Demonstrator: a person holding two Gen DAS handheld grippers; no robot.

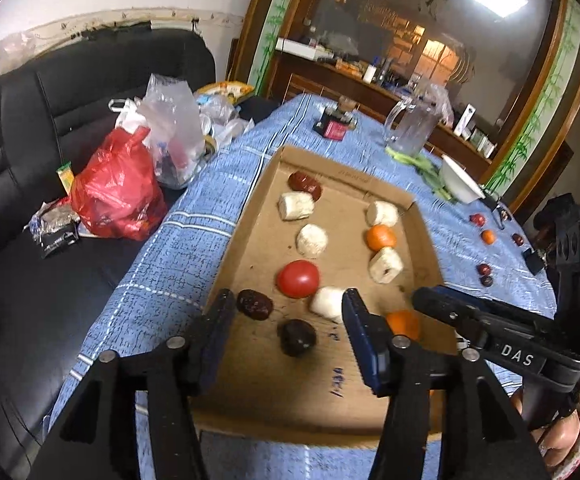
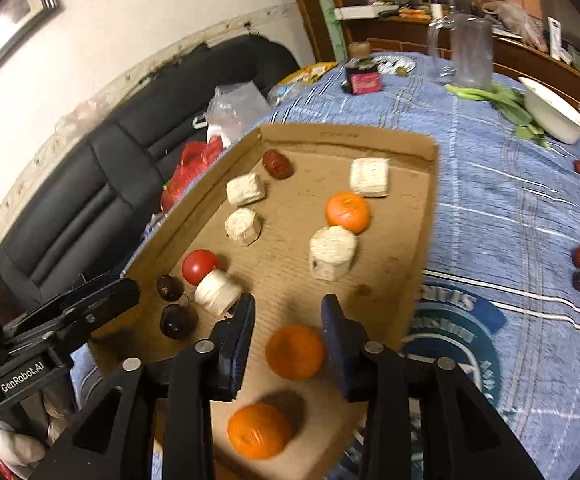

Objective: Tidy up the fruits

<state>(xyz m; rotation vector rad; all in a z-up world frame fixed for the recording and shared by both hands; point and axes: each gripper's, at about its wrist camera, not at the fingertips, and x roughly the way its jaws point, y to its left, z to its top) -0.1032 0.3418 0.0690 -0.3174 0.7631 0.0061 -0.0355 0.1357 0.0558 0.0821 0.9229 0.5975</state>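
Both tongs [image 1: 287, 300] [image 2: 287, 312] angled down over cardboard tray [image 2: 406, 216], parted, empty.

Blue checked tablecloth [image 1: 177, 240], brown cardboard tray [image 1: 265, 380], red tomato [image 1: 298, 279].

Black sofa [image 1: 69, 120]; white wall [image 2: 149, 12]

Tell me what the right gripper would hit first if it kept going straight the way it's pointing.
Most likely the round orange tangerine lying between the right gripper's open fingers on the brown cardboard tray. Depth is hard to judge; it could meet the tray floor just beyond.
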